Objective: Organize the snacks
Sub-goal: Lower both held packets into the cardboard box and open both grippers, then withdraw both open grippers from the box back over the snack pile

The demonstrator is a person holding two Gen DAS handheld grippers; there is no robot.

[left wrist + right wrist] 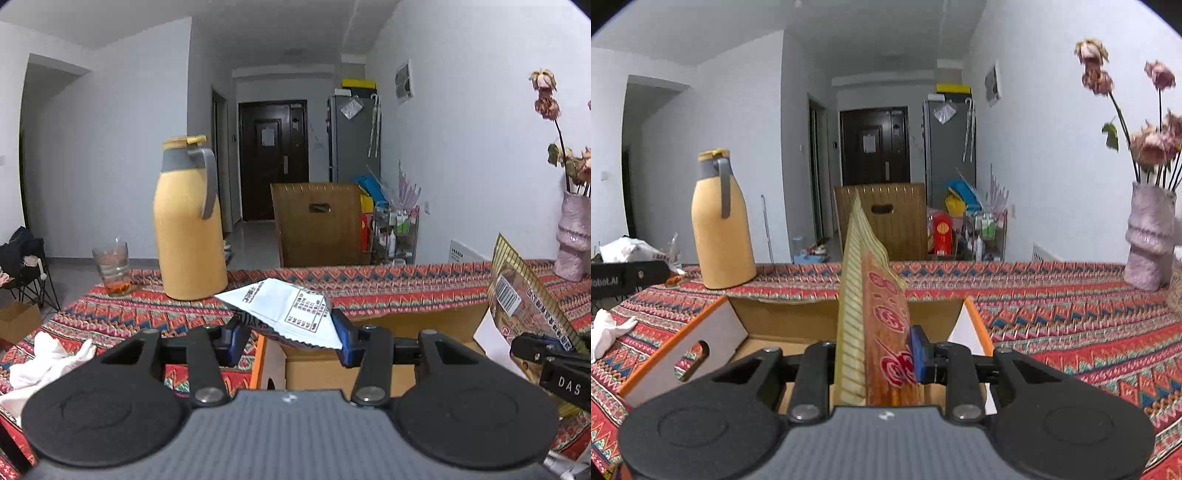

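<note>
Snack packets sit in both grippers above the open cardboard box on the desk. In the left wrist view, the left gripper is clamped on a white snack packet, its blue pads pressing the packet's two sides, with the packet lying roughly flat and pointing toward 12 o'clock. In the right wrist view, the right gripper is clamped on a brown-and-gold snack packet that stands upright on edge between the narrowly set pads.

Only the left view shows the glass at 10 o'clock beside the yellow thermos, and it catches the right gripper with its packet at 3 o'clock. Only the right view shows the box's grey flap with its handle cutout at 9 o'clock. A white cloth lies at 8 o'clock, and a pale vase of dried flowers stands at 2 o'clock.
</note>
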